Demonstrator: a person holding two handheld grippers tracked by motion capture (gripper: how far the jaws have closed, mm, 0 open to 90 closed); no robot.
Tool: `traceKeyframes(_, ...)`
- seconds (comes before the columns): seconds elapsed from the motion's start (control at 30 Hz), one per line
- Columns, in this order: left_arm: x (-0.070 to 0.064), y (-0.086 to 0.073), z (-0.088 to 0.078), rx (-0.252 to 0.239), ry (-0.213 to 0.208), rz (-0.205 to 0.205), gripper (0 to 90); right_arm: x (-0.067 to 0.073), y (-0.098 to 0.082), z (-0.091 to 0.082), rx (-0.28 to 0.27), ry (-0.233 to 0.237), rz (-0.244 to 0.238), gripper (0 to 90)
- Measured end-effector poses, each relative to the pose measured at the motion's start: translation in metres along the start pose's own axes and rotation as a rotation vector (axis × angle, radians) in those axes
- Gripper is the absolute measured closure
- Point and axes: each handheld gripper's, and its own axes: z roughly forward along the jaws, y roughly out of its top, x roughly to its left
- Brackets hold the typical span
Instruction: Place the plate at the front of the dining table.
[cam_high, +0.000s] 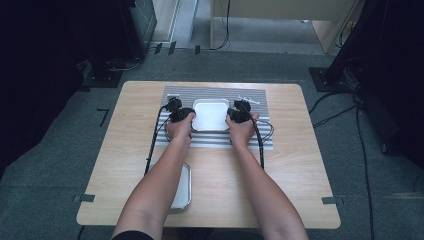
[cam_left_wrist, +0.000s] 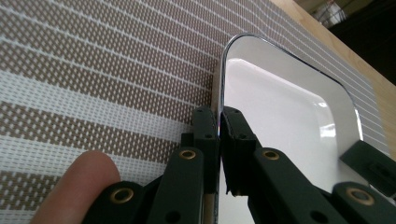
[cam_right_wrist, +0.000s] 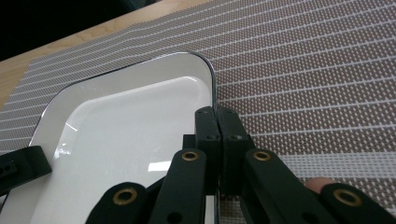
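Observation:
A white square plate (cam_high: 210, 114) lies on a striped placemat (cam_high: 250, 97) in the middle of the table. My left gripper (cam_high: 181, 114) is shut on the plate's left rim (cam_left_wrist: 222, 84), one jaw inside the plate and one outside. My right gripper (cam_high: 238, 113) is shut on the opposite rim (cam_right_wrist: 213, 86) in the same way. In the left gripper view the white plate (cam_left_wrist: 280, 116) stretches away to the right, with the right gripper (cam_left_wrist: 371, 161) at its far side. The right gripper view has the plate (cam_right_wrist: 135, 121) on the left and the left gripper (cam_right_wrist: 18, 165) at its far edge.
A metal tray (cam_high: 182, 192) lies near the table's front edge, partly under the left forearm. The wooden table (cam_high: 290, 165) has bare surface to the right and front of the placemat. Cables trail from both grippers across the table.

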Motion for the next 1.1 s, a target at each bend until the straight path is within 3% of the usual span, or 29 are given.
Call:
traceKeyframes(0.27, 0.003, 0.004, 0.003, -0.036, -0.003, -0.002, 85.5, 0.003, 0.004, 0.006, 0.015, 0.016, 0.004, 89.7)
traceKeyframes(0.37, 0.003, 0.004, 0.004, -0.032, 0.009, 0.021, 85.6, 0.003, 0.003, 0.009, 0.020, 0.013, 0.006, 89.2)
traceKeyframes(0.63, 0.004, 0.005, 0.006, -0.021, -0.047, 0.012, 77.9, 0.001, 0.000, 0.013, 0.001, -0.001, -0.002, 87.6)
traceKeyframes(0.73, 0.007, 0.006, 0.008, -0.018, -0.085, -0.013, 70.9, -0.001, -0.002, 0.013, -0.009, 0.015, 0.009, 86.3)
traceKeyframes(0.87, 0.007, 0.008, 0.005, -0.036, -0.118, -0.038, 65.0, -0.002, -0.002, 0.012, -0.014, 0.036, 0.018, 76.4)
traceKeyframes(0.97, 0.007, 0.011, 0.000, -0.073, -0.137, -0.025, 64.9, -0.005, -0.002, 0.012, -0.012, 0.066, 0.036, 73.0)
traceKeyframes(1.1, 0.008, 0.014, -0.005, -0.100, -0.145, -0.005, 61.6, -0.010, 0.001, 0.008, -0.014, 0.124, 0.098, 70.6)
